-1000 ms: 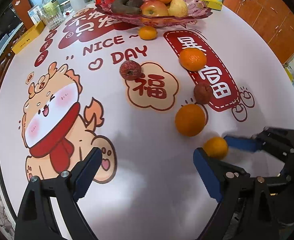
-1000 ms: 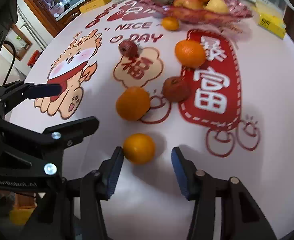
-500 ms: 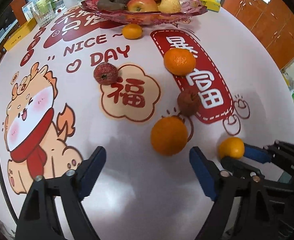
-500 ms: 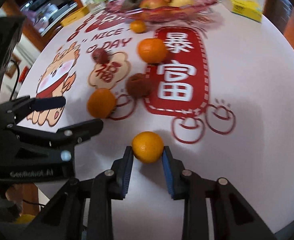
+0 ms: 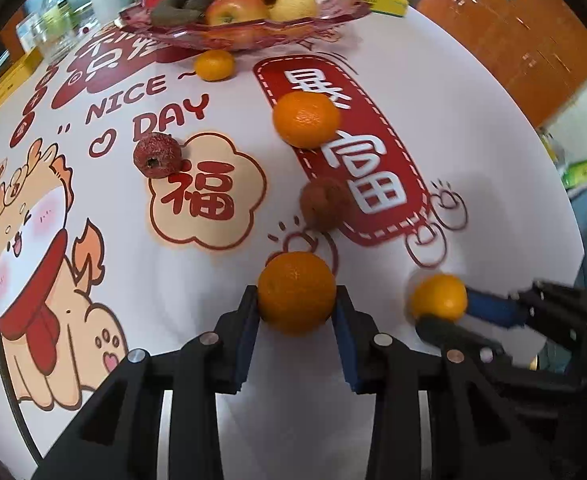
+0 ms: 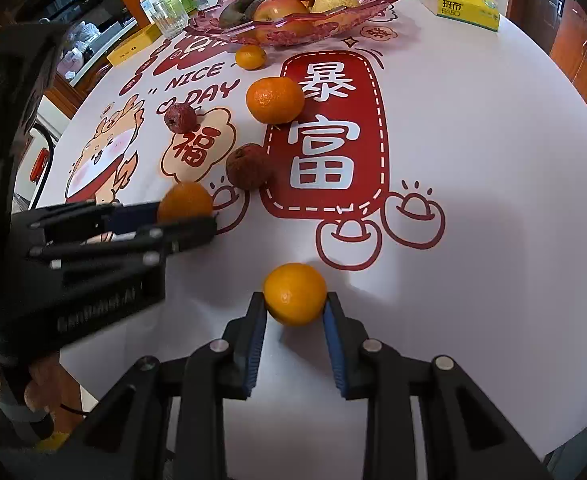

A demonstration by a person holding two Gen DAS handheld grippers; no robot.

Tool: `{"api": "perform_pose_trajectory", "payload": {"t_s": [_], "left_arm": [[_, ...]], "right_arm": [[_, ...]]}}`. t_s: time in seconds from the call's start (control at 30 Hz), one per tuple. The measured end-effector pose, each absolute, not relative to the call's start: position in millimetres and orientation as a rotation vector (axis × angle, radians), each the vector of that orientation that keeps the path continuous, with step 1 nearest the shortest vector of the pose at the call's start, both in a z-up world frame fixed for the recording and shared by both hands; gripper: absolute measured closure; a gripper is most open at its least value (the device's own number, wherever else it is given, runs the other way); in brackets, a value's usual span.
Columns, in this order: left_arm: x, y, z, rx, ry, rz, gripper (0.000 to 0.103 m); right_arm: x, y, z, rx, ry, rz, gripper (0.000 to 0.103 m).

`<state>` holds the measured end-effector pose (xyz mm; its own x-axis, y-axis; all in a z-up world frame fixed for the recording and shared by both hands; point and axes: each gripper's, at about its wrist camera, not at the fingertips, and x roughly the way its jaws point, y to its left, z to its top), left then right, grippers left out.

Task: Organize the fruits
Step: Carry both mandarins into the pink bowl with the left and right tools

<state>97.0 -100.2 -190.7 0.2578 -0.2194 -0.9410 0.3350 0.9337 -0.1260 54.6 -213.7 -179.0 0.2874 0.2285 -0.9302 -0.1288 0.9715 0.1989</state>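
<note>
My left gripper [image 5: 296, 312] is shut on a large orange [image 5: 296, 292] near the table's front edge; it also shows in the right wrist view [image 6: 184, 202]. My right gripper [image 6: 295, 312] is shut on a small orange [image 6: 295, 294], seen at the right in the left wrist view [image 5: 439, 297]. Loose on the printed tablecloth lie another large orange [image 5: 306, 119], a small mandarin [image 5: 214, 65], a red lychee-like fruit [image 5: 157, 155] and a brown one [image 5: 325, 204]. A pink glass fruit plate [image 5: 333, 12] at the back holds an apple, a pear, an orange and a dark banana.
A yellow tissue box [image 6: 459, 6] stands at the back right. A glass [image 6: 168, 20], bottles and a yellow box [image 6: 133, 46] stand at the back left. Wooden cabinets [image 5: 505, 36] lie beyond the round table's right edge.
My left gripper moved right and forward and closed on the large orange. My right gripper closed on the small orange and lifted it slightly.
</note>
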Motion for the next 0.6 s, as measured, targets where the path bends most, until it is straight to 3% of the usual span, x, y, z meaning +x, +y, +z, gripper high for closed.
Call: {"api": "perform_pose_trajectory", "payload": {"t_s": [0.6], "left_arm": [[104, -34, -51, 0.189, 1.084, -0.262, 0.069]], "right_arm": [[88, -177, -49, 0.045, 0.976, 0.378, 0.074]]}}
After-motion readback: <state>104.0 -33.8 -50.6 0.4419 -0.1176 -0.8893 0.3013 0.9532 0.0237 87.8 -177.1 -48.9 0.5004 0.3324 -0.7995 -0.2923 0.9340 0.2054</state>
